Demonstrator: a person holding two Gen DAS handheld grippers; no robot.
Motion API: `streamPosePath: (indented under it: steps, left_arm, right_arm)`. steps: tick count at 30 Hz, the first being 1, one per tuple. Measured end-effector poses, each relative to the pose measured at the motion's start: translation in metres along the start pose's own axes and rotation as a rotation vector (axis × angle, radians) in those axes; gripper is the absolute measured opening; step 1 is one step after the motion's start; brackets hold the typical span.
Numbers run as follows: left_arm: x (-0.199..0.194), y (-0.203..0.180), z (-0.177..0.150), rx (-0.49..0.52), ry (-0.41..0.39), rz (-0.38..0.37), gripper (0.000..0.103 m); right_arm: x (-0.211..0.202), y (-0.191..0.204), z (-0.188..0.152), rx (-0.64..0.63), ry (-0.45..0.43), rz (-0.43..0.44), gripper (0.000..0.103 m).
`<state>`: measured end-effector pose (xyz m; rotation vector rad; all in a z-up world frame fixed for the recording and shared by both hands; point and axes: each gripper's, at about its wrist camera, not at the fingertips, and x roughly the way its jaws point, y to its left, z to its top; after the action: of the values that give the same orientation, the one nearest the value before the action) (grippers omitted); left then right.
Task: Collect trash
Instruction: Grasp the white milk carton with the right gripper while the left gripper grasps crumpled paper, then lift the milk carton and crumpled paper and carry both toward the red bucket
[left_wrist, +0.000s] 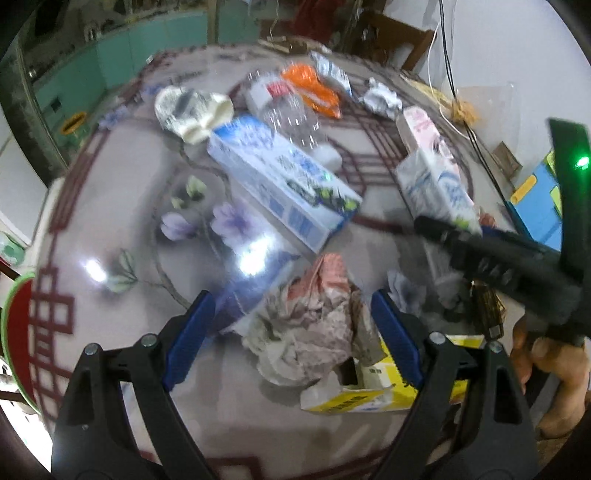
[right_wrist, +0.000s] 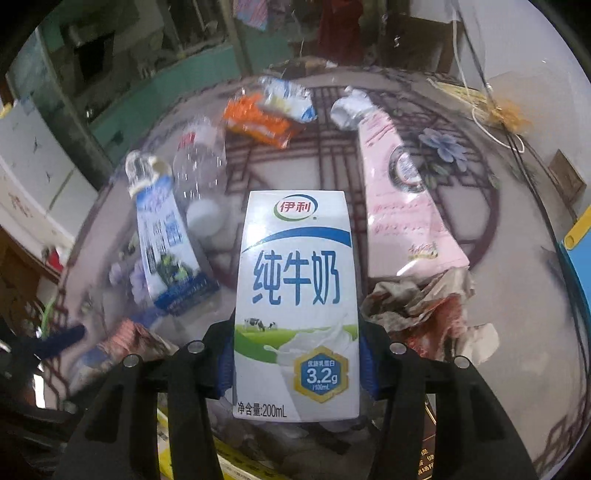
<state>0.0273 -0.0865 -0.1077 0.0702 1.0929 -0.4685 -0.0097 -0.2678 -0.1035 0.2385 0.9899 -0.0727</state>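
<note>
White milk carton (right_wrist: 297, 295) sits mid-frame, pinched between the right gripper's (right_wrist: 297, 363) jaws; keep them firm. Left gripper (left_wrist: 291, 317) jaws spread around crumpled paper (left_wrist: 310, 325), lower centre; close squarely

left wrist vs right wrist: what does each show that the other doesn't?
Left wrist only: open left gripper around crumpled paper, yellow box beneath, white crushed cup.
Right wrist only: right gripper shut on the milk carton's printed front.
Both: blue-white carton, pink carton, clear bottle, orange wrapper on the floral table.
</note>
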Motion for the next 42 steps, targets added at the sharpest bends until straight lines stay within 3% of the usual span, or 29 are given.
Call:
streamPosePath:
  steps: [5,12,15,26,42]
  left_arm:
    - [0.012,0.008,-0.004,-0.052,0.063,-0.045,0.084]
    - [0.009,0.015,-0.005,-0.097,0.065,-0.068,0.054]
    - [-0.001,0.021,-0.003,-0.112,0.025,-0.050,0.050]
    - [-0.051,0.037,0.008,-0.124,-0.159,0.028,0.049]
    - [-0.076,0.037,0.009,-0.072,-0.263,0.106,0.049]
  right_arm:
    - [-0.013,0.004,0.005,0.002,-0.053,0.005,0.050]
    - [-0.016,0.006,0.005,0.008,-0.077,0.002,0.050]
    - [-0.020,0.006,0.005,0.004,-0.099,-0.002,0.050]
    - [-0.030,0.012,0.005,-0.020,-0.145,-0.016,0.050]
    - [-0.027,0.025,-0.002,-0.065,-0.145,-0.019,0.050]
